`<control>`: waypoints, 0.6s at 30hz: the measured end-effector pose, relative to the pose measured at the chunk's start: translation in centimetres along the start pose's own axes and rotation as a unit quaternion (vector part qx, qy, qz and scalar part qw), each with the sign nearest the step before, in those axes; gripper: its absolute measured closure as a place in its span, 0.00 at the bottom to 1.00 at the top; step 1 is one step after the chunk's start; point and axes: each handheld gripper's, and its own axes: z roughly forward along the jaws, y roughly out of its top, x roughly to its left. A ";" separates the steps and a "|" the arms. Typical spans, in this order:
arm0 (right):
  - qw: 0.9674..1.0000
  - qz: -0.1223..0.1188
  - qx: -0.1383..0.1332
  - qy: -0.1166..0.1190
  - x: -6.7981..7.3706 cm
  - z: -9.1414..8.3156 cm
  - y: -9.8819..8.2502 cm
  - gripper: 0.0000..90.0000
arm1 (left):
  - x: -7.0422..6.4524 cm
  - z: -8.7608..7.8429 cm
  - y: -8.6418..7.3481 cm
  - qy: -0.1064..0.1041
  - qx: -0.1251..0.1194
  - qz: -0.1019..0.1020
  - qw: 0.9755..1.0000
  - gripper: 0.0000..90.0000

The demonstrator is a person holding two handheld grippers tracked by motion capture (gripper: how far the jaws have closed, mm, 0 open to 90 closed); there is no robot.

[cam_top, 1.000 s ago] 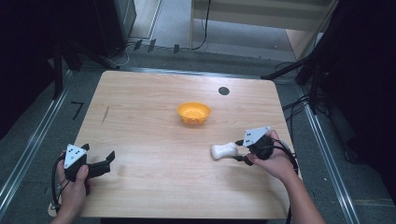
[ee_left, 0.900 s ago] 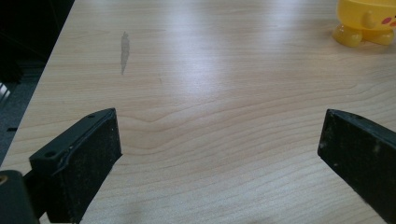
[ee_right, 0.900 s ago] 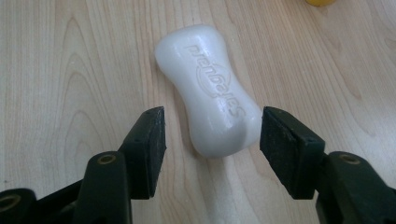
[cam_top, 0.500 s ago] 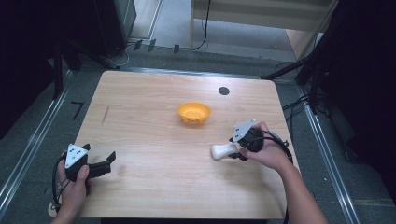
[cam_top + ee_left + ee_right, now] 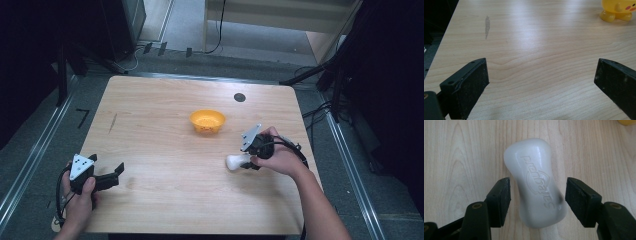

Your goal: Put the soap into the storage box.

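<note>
At about 4 o'clock on the tabletop [image 5: 165, 150], my right tongs [image 5: 243, 163] sit around a white soap bar [image 5: 234, 161], which lies flat on the wood. In the right gripper view the soap bar [image 5: 537, 187] has a small gap on each side, so the pads aren't pressing it; the jaws have just been opening, with the bar between them. Raised lettering shows on its top. My left tongs [image 5: 116, 172] at 8 o'clock near the front edge stand wide, nothing between them, just bare wood. An orange bowl [image 5: 207, 121] sits near centre, at 11 o'clock from the soap, well apart. A yellow toy [image 5: 617, 10] shows at 1 o'clock in the left gripper view.
</note>
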 end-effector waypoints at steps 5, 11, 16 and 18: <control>1.000 -0.007 0.015 0.007 -0.1 0.7 0.5 0.43 | 0.0 0.0 0.0 0.000 0.000 -0.001 1.000 0.00; 0.999 -0.012 0.029 0.013 -0.3 1.4 0.6 0.43 | 0.0 0.0 0.0 0.000 -0.001 0.000 1.000 0.00; 0.999 -0.014 0.038 0.014 -0.5 1.8 0.6 0.45 | 0.0 0.0 0.0 -0.001 0.000 0.000 1.000 0.00; 0.999 -0.015 0.040 0.015 -0.5 1.9 0.6 0.45 | 0.0 0.0 0.0 -0.001 0.000 0.001 1.000 0.00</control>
